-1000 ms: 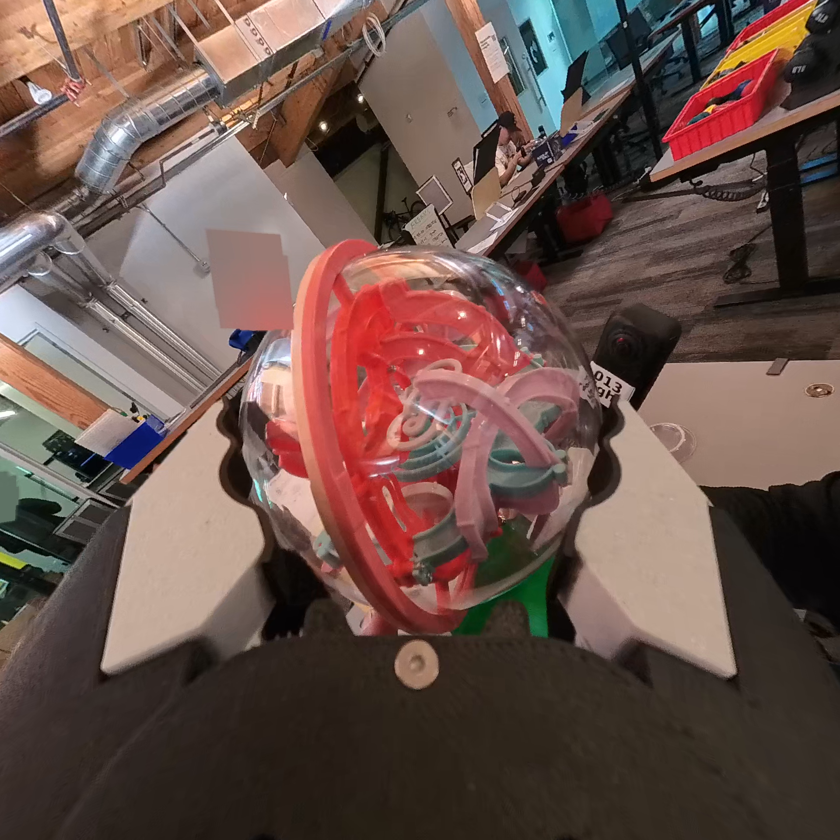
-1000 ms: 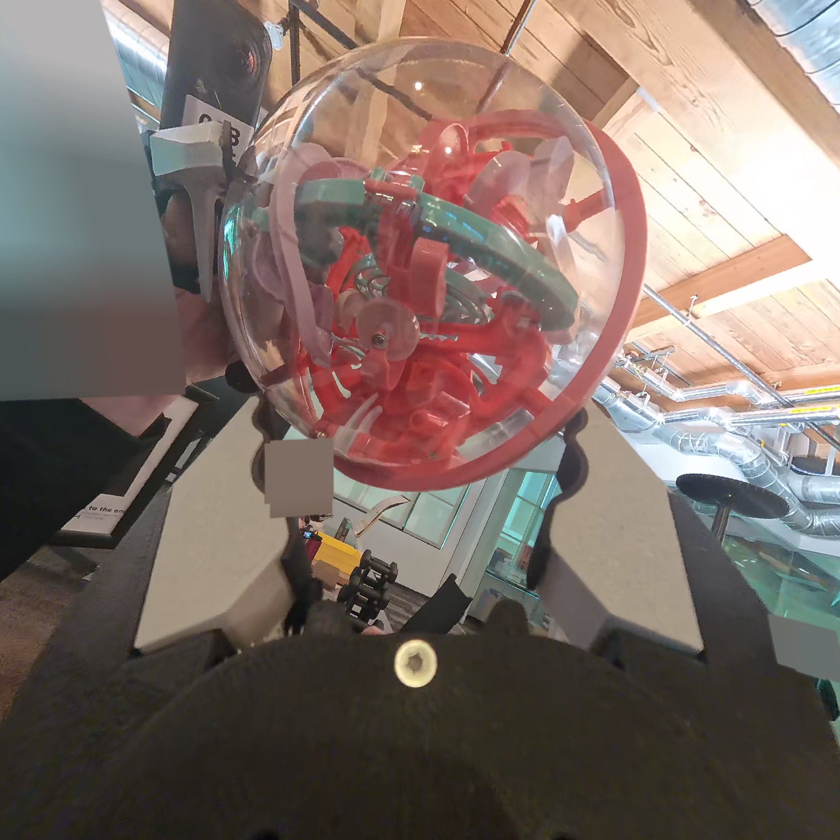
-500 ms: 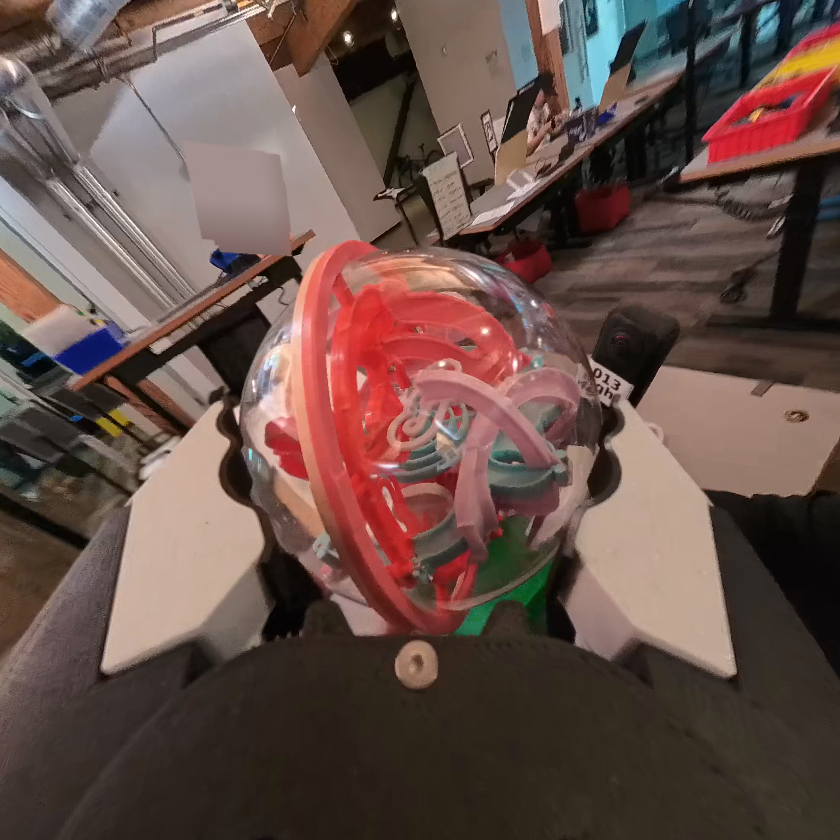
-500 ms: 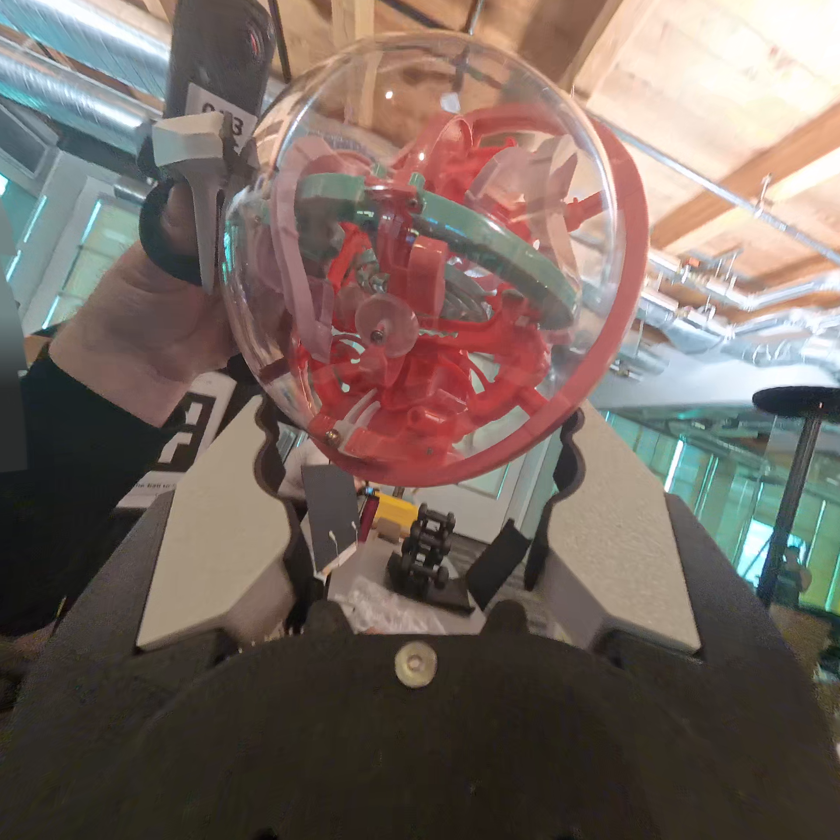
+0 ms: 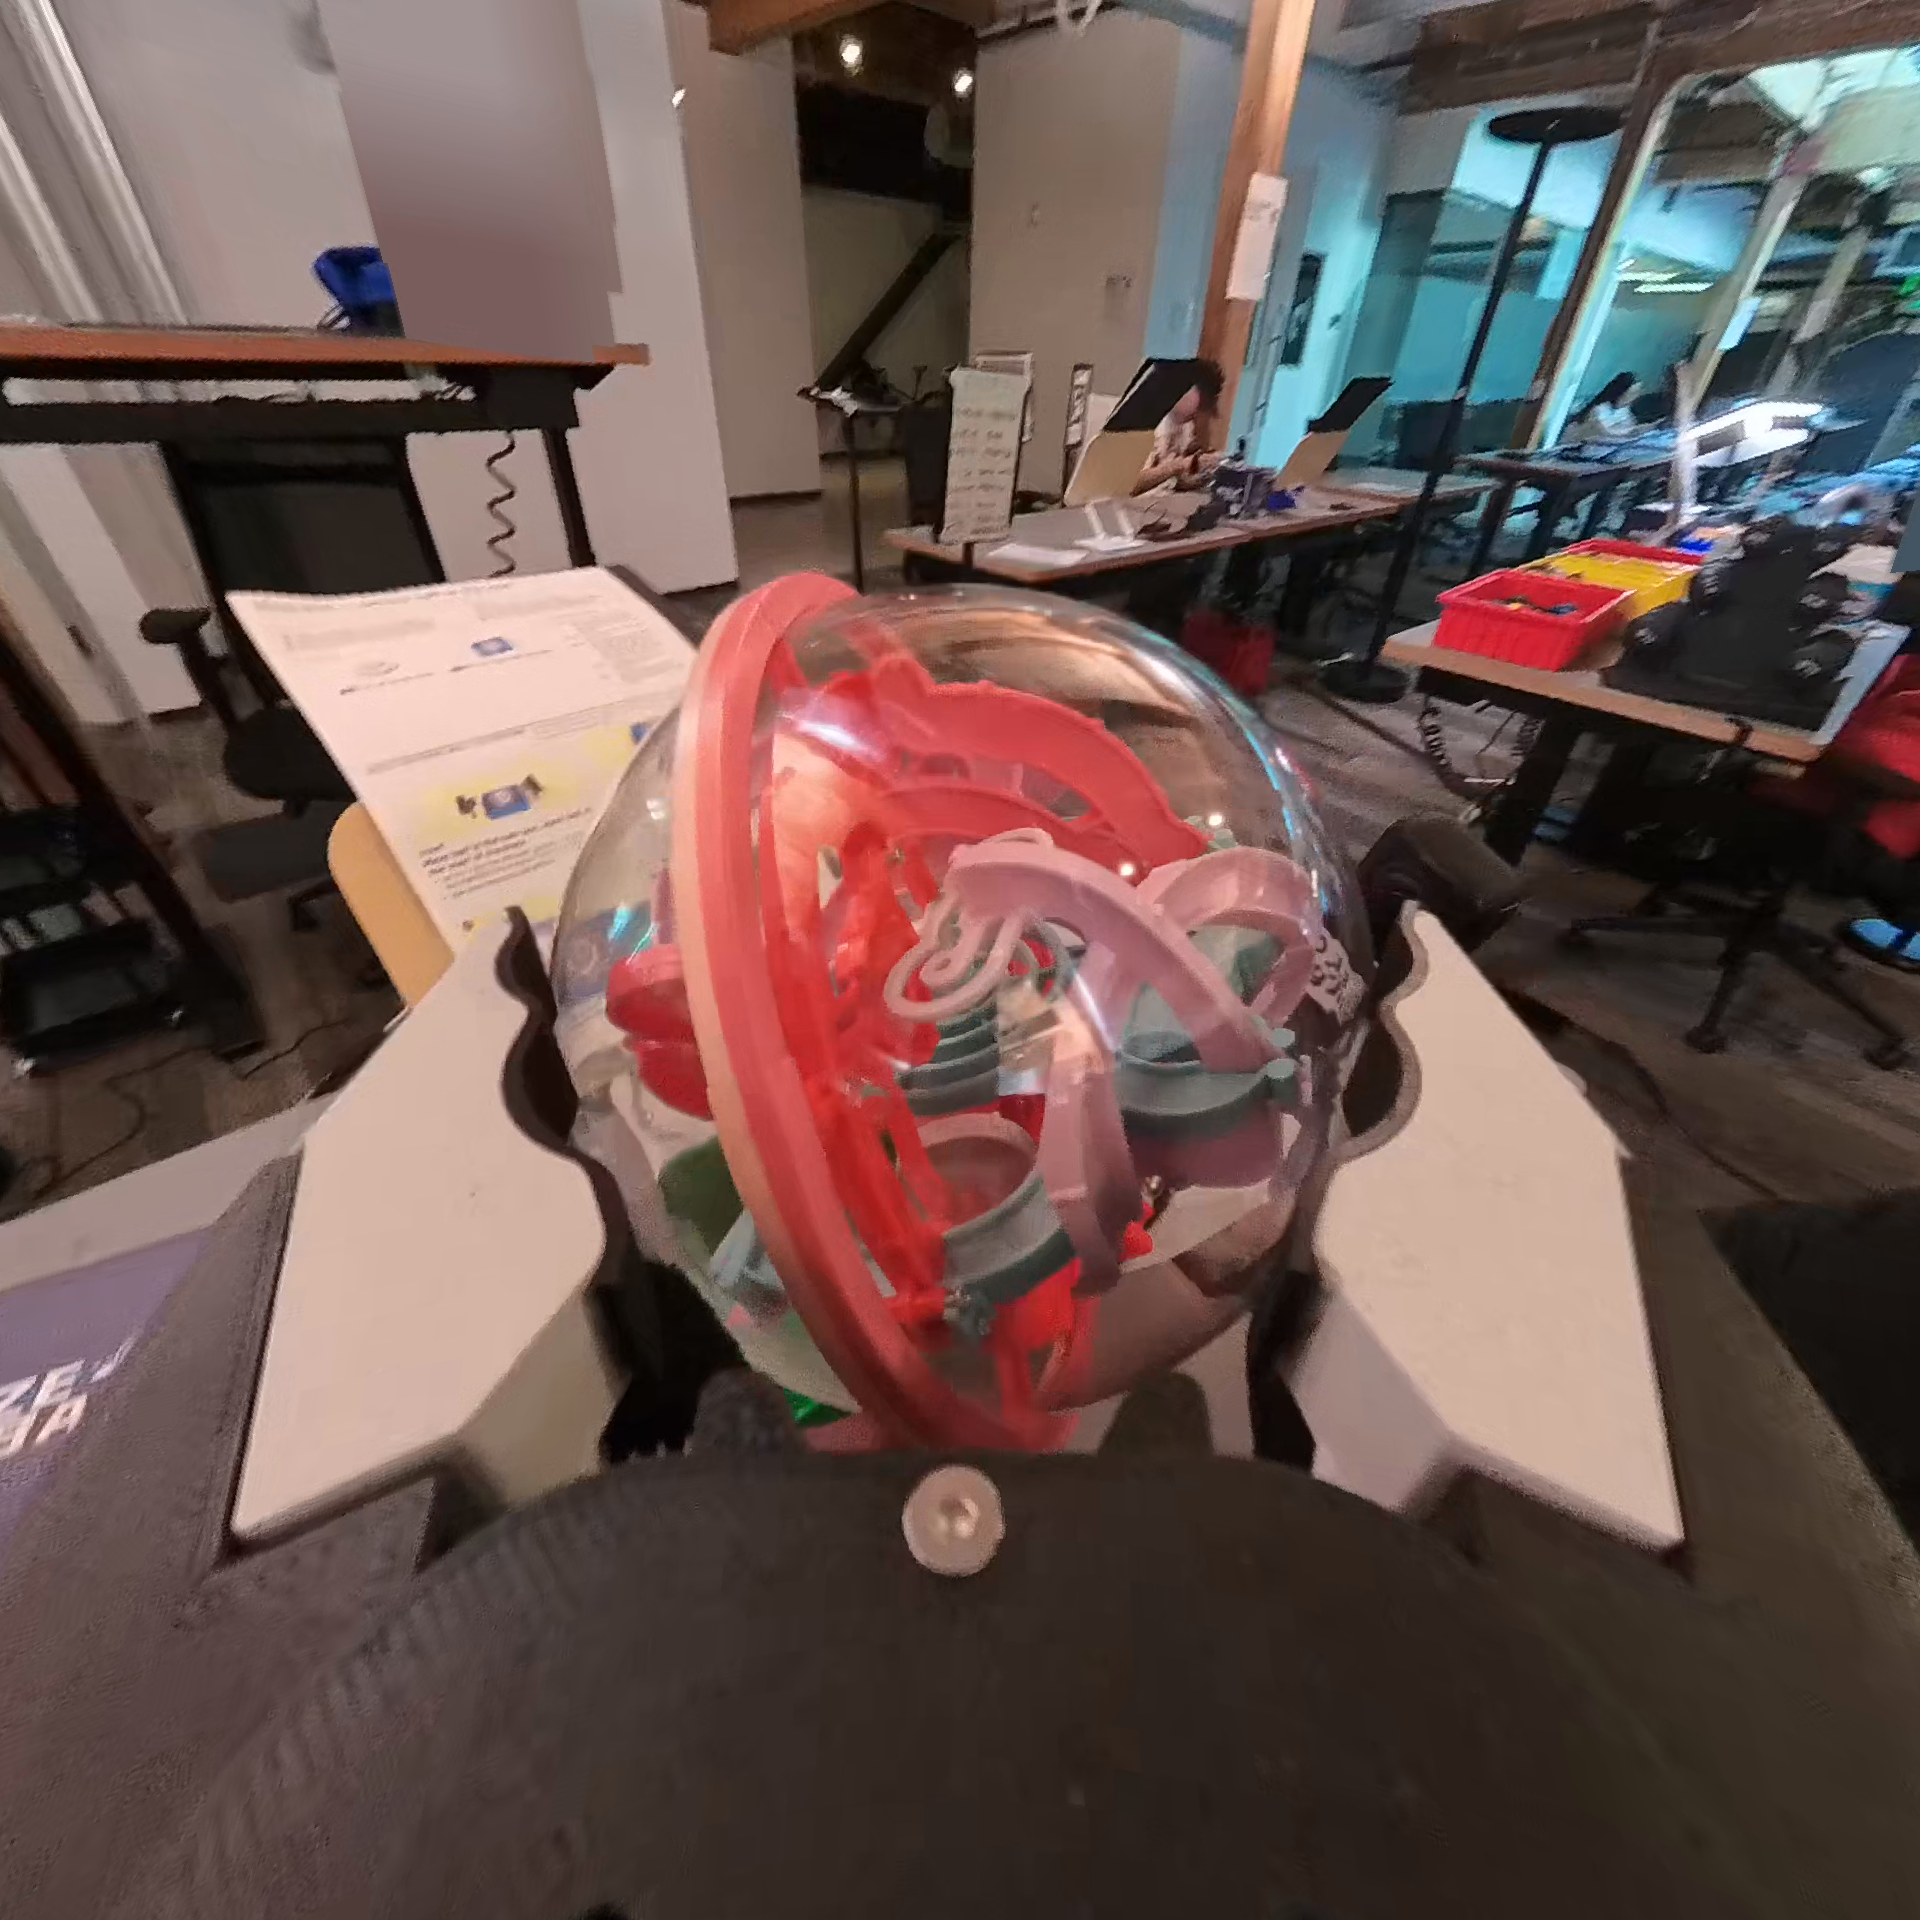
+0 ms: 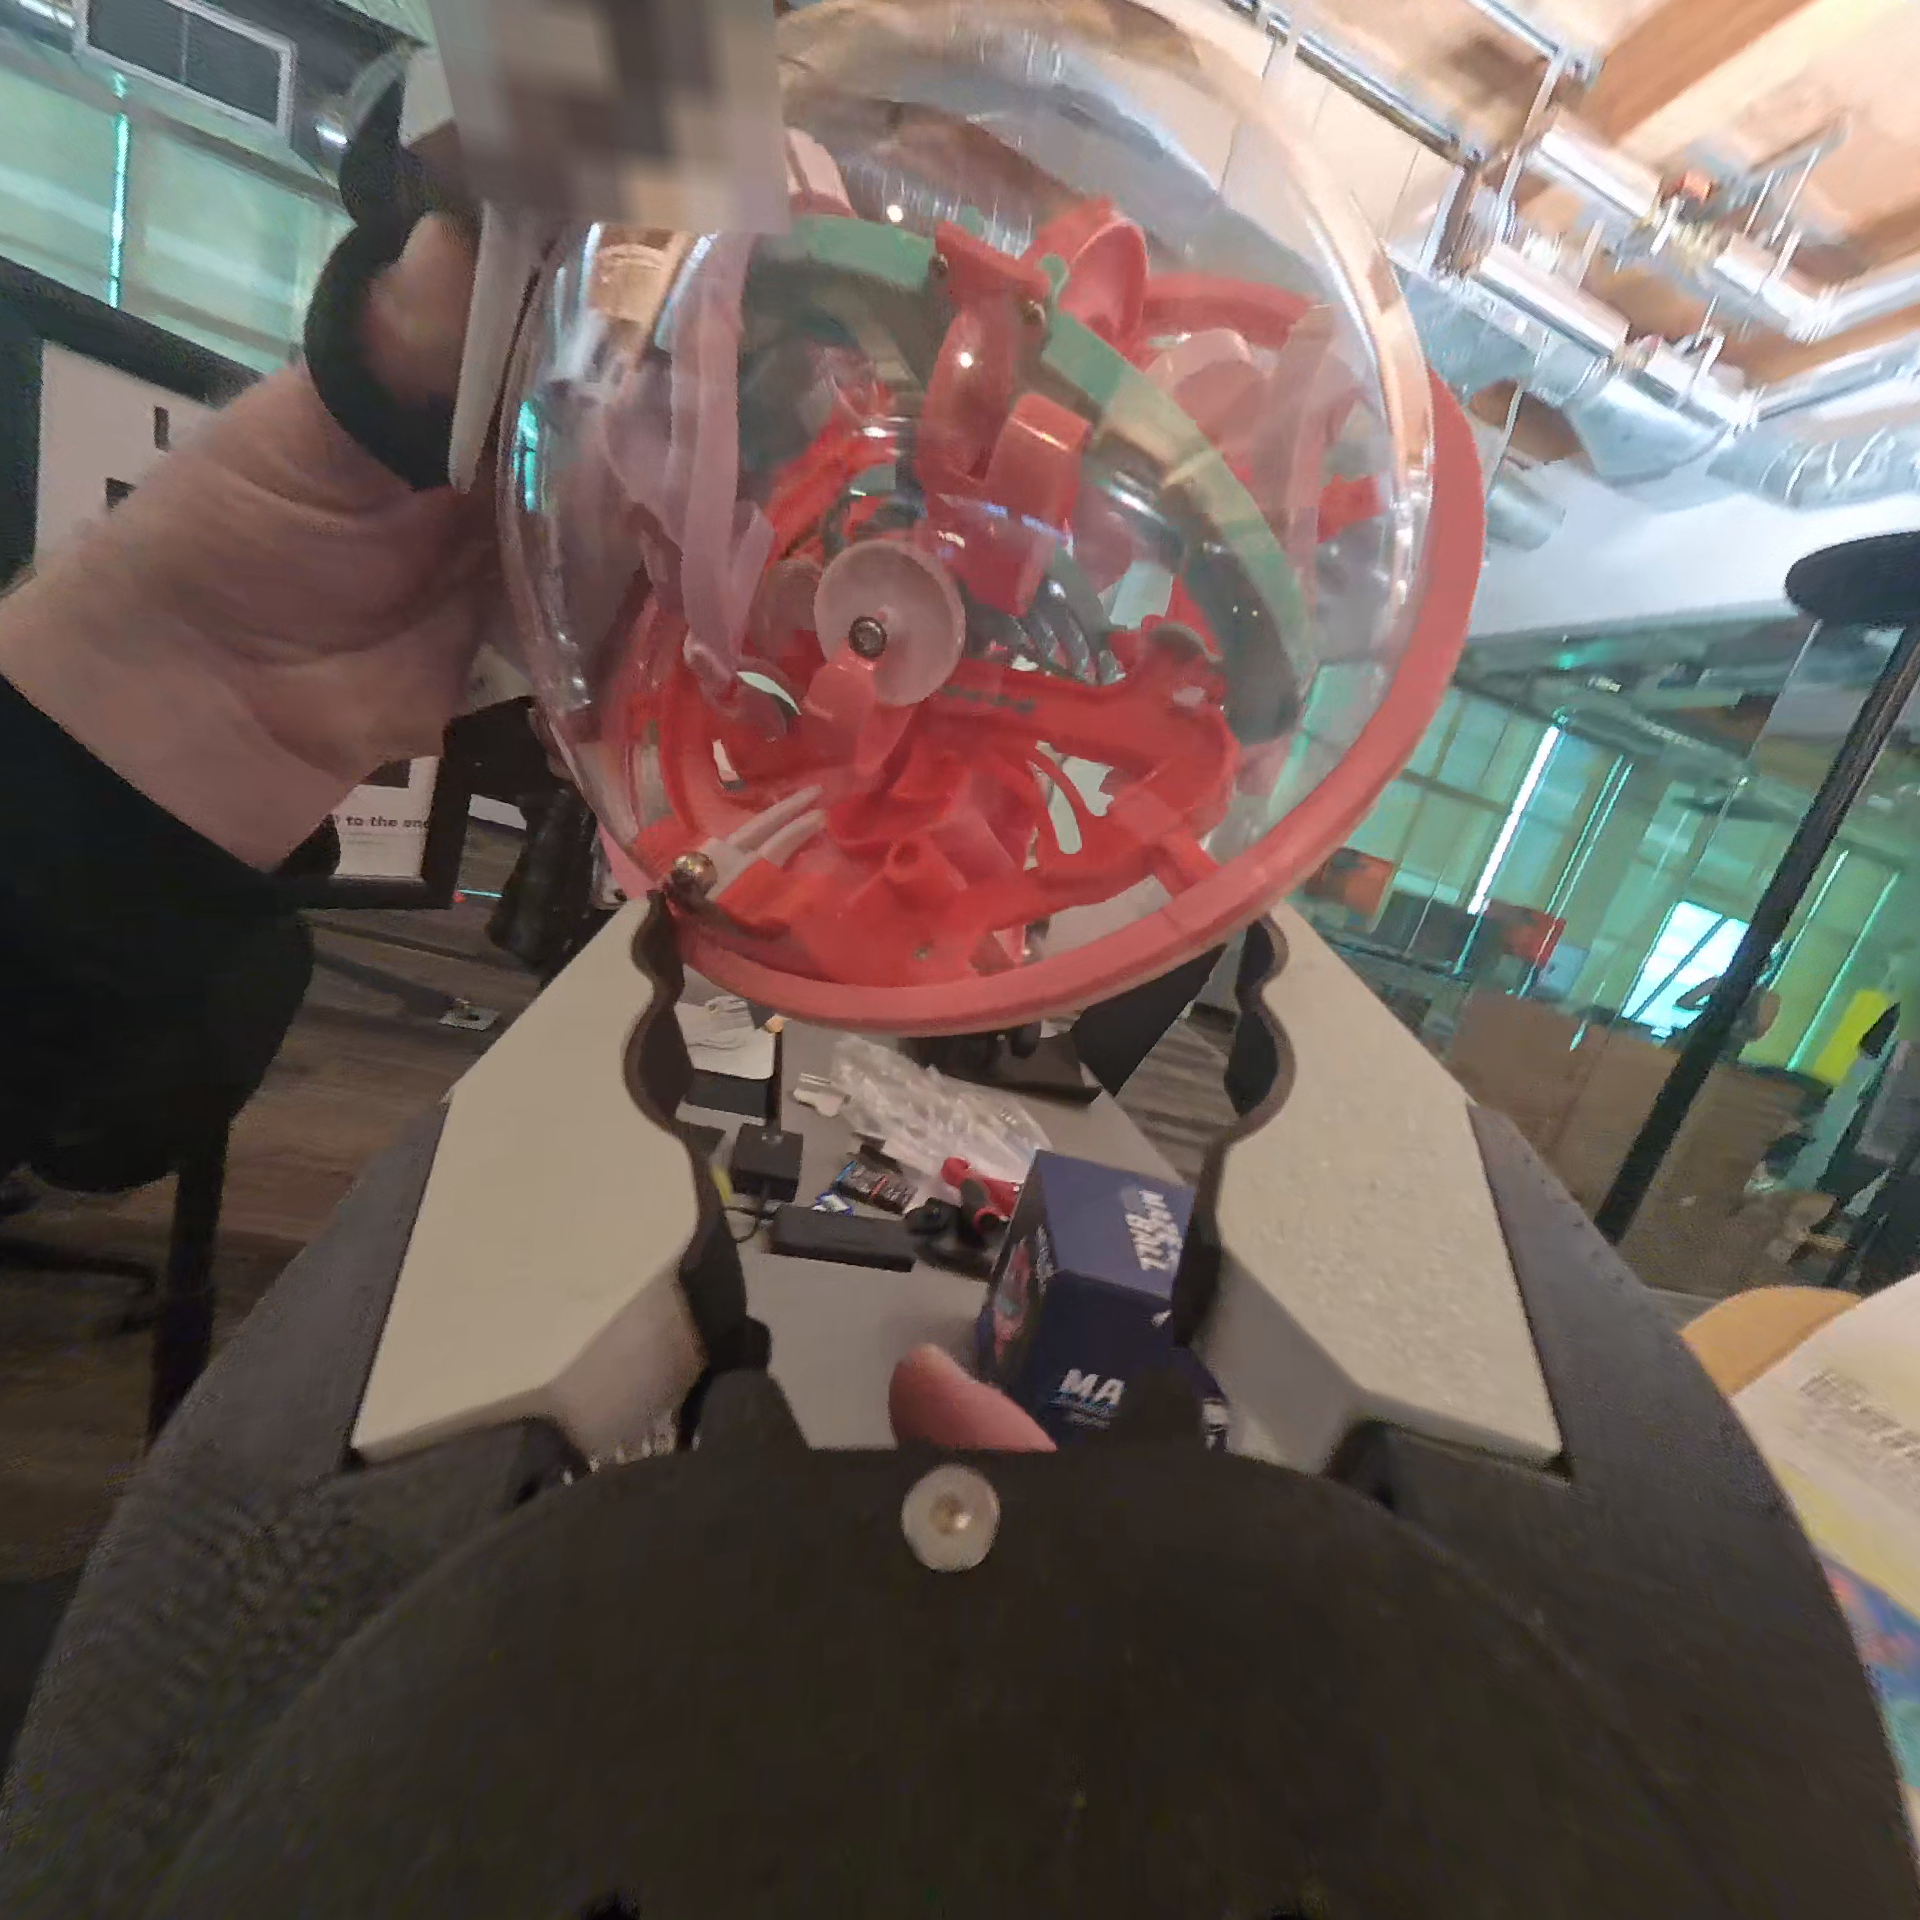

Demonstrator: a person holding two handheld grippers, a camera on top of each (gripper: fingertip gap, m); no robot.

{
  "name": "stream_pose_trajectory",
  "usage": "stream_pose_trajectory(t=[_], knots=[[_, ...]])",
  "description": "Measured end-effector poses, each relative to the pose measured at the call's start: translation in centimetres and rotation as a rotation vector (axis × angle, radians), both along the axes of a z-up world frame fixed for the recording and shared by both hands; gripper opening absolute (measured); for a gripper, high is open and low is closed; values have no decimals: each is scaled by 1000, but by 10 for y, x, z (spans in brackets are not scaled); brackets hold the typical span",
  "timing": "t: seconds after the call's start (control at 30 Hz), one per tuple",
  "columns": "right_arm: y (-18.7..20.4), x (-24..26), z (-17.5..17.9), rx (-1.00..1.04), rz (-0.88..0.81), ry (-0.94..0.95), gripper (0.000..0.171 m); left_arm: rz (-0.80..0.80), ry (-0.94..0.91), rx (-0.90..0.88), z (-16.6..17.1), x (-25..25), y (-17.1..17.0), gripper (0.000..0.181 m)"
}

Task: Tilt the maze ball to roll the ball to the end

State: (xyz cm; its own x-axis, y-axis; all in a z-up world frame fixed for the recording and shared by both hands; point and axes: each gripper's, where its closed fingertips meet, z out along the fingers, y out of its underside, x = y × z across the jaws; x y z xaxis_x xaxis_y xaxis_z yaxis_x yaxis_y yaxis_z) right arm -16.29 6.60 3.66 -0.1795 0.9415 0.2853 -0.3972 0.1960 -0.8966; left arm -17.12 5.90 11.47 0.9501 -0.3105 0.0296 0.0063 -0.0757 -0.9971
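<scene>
Bright, even indoor light; ceiling lamps (image 5: 850, 49) glint on the clear maze ball (image 6: 966, 582). Fisheye bends the edges, and motion blur smears the background.

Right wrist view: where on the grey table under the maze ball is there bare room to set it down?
Only a bare strip of grey table, bordered by the flat black device and the blue box, probably too tight for the maze ball. Beyond it is crowded: small black box, clear plastic packaging, red-handled tool.
</scene>
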Motion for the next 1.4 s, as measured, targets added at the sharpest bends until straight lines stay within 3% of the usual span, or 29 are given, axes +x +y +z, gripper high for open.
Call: stream_pose_trajectory(t=[0.27,0.6,0.93,1.2,1.4], knots=[[-1,-12,-65,-79,38,-166,105,36,-172,-103,-66,-27,5,148],[-13,-5,-169,-122,60,-446,107,15,-538,-179,-186,-43,-6,148],[-24,-7,-279,-59,60,-699,113,76,-756,-269,-298,-54,-16,148],[-27,-7,-341,-47,99,-846,115,104,-919,-345,-369,-59,-20,148],[-25,-5,-361,-42,124,-916,120,92,-997,-408,-396,-61,-18,149]])
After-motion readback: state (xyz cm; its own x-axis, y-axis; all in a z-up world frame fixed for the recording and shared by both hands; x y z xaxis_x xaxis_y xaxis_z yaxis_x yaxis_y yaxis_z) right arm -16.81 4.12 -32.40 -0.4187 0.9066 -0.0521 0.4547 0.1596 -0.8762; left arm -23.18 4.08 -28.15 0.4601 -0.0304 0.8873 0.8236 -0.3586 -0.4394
